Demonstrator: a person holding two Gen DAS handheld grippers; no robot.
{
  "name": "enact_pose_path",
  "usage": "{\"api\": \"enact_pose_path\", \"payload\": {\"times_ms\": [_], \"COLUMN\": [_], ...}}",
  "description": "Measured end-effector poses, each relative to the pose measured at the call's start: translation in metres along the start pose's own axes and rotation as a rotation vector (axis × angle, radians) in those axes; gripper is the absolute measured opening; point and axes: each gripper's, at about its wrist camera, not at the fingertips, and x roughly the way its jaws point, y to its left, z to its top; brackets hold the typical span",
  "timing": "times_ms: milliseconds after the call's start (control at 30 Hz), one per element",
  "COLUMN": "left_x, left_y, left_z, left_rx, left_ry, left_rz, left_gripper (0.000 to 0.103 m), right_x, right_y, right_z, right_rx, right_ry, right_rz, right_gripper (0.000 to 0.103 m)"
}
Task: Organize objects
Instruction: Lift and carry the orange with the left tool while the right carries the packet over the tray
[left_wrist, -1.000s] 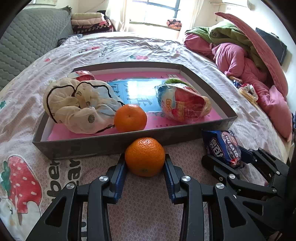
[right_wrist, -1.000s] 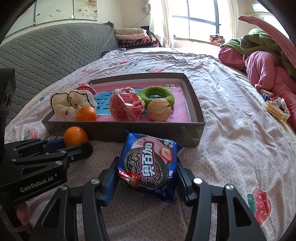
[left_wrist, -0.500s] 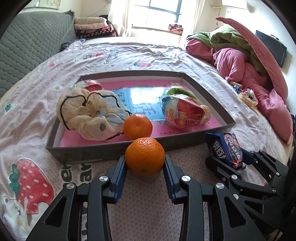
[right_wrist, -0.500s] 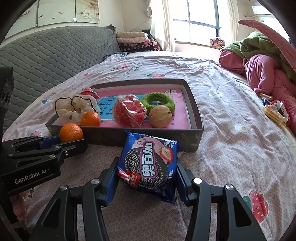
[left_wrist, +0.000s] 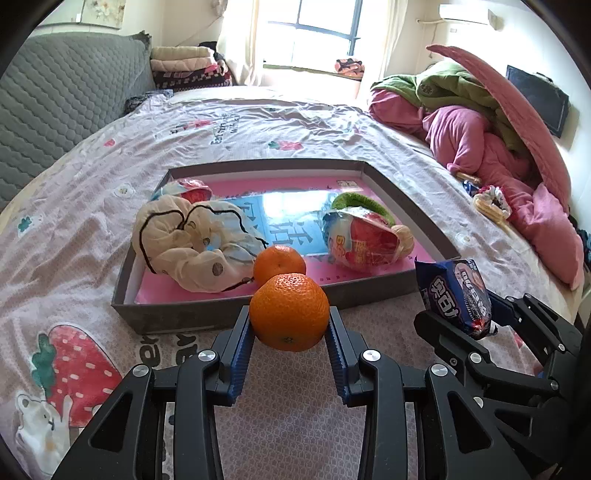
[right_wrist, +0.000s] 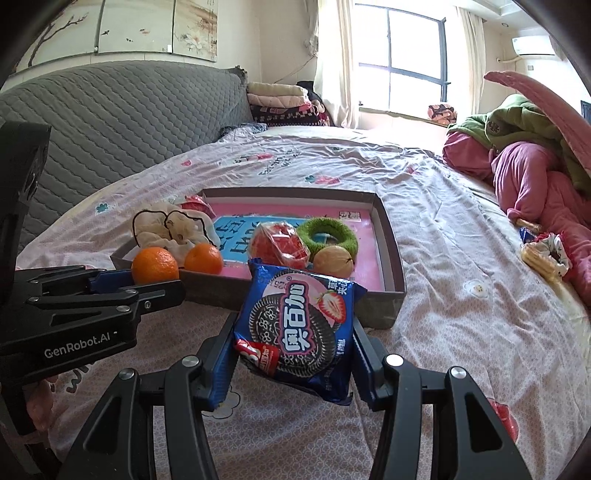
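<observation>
My left gripper (left_wrist: 290, 325) is shut on an orange (left_wrist: 289, 312), held above the bedsheet just in front of the grey tray (left_wrist: 207, 315). It also shows in the right wrist view (right_wrist: 154, 265). My right gripper (right_wrist: 293, 332) is shut on a blue cookie packet (right_wrist: 297, 326), also held near the tray's front wall (right_wrist: 221, 293). The packet shows at the right of the left wrist view (left_wrist: 456, 295). Inside the tray lie a second orange (left_wrist: 279, 264), a cream cloth bundle (left_wrist: 192, 245), a red wrapped snack (left_wrist: 364, 242), a green ring (right_wrist: 327, 236) and a tan round fruit (right_wrist: 334, 261).
The tray sits on a bed with a pink printed sheet (left_wrist: 74, 229). A pile of pink and green bedding (left_wrist: 480, 140) lies at the right. A small striped item (right_wrist: 545, 254) lies on the sheet at the right. A grey quilted headboard (right_wrist: 110, 110) stands at the left.
Both grippers have lifted and pulled back a little with their loads, so the tray looks smaller and lower. The orange and the packet stay held.
</observation>
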Motion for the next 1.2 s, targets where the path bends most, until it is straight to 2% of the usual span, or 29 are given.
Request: {"api": "enact_pose_path", "payload": {"times_ms": [733,1200], "left_x": [-0.024,-0.024], "left_y": [0.0,0.004], "left_z": [0.012,0.034], "left_rx": [0.001,0.011], "left_ry": [-0.072,-0.09], "left_rz": [0.011,0.027], "left_gripper": [0.039,0.039], "right_x": [-0.026,-0.028], "right_y": [0.003,-0.006], "right_z": [0.018,0.043], "right_rx": [-0.041,-0.066], "right_ry": [-0.109,-0.13], "right_rz": [-0.011,-0.016], "right_gripper": [0.054,0.054]}}
